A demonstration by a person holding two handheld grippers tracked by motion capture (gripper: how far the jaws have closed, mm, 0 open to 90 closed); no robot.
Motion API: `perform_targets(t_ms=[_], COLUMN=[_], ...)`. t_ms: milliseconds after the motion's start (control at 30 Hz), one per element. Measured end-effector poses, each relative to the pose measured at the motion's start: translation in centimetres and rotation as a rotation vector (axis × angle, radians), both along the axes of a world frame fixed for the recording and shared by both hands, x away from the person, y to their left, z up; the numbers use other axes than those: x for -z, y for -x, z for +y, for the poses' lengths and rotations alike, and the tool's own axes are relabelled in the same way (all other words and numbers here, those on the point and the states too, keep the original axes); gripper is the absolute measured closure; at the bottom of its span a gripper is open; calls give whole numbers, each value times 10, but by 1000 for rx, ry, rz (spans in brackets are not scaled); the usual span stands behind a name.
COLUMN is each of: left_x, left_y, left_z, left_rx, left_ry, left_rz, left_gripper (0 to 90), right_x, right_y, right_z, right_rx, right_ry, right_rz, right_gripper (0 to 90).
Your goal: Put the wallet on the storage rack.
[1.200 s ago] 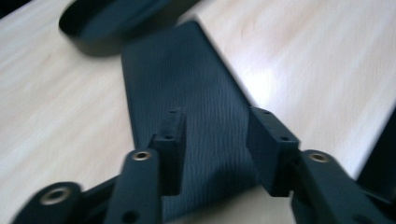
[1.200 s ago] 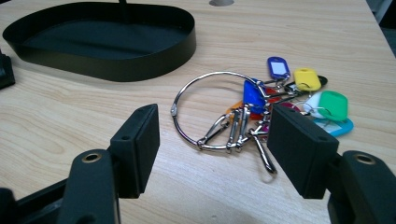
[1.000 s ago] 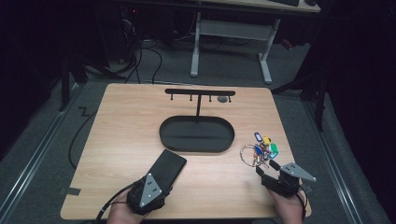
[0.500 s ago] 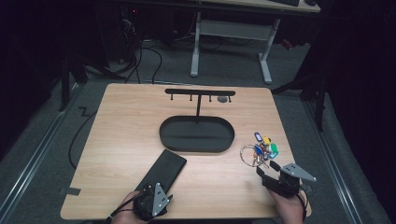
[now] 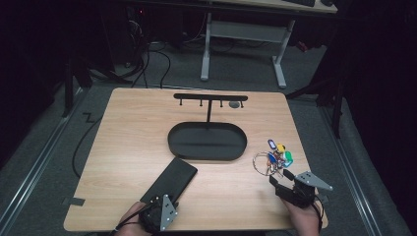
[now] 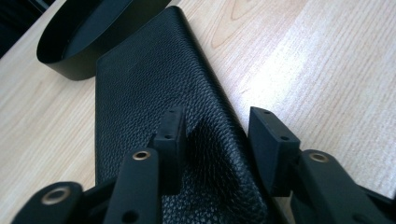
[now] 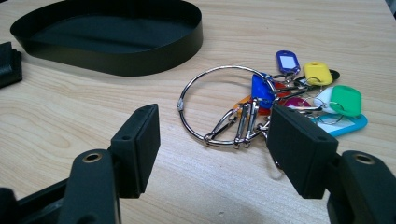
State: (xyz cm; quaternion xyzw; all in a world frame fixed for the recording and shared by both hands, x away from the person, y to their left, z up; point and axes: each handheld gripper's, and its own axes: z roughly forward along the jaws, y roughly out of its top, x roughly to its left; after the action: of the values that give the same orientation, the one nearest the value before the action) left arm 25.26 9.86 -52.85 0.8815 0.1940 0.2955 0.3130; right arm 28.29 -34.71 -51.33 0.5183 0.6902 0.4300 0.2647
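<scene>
A: Black leather, with a fine grain: this is the wallet [image 6: 154,93], lying flat on the wooden table [image 5: 123,142], its far end near the black oval tray [image 5: 207,141]. The left gripper [image 6: 212,140] has its jaws spread, one over the leather and one beside the long edge, not pinching yet.

B: Why at this end?

A: I think the near end is closest to the hand, and the edge gives something to grip.

B: And the other one?

A: The right gripper [image 7: 212,144] is also spread, low over the table, pointing at the key ring [image 7: 219,105] with coloured tags, which lies just beside the tray.

B: What does the high view add?

A: The key stand [image 5: 210,98] behind the tray. The gripper views add the leather grain and the small clips.
</scene>
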Motion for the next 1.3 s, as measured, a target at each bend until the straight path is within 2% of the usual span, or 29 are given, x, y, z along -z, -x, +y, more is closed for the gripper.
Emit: perform_targets(t_ms=[100, 167, 300, 467, 867, 1300], left_x=[0, -1, -2, -3, -20, -30], left_y=[-1, -2, -1, 0, 0, 0], left_z=[4, 7, 6, 8, 28, 41], left_rx=[-10, -12, -11, -12, -22, -33], left_ry=[9, 28, 17, 29, 136, 210], left_rz=[-5, 8, -3, -10, -23, -21], left_gripper=[666, 685, 725, 760, 809, 818], right_x=[0, 1, 1, 1, 0, -1], right_y=[0, 0, 0, 0, 0, 1], right_z=[0, -1, -2, -3, -6, -7], right_rx=[-2, -1, 3, 3, 7, 7], right_ry=[-7, -13, -25, -34, -50, -49], right_rz=[4, 4, 2, 3, 1, -4], right_gripper=[352, 352, 352, 353, 355, 357])
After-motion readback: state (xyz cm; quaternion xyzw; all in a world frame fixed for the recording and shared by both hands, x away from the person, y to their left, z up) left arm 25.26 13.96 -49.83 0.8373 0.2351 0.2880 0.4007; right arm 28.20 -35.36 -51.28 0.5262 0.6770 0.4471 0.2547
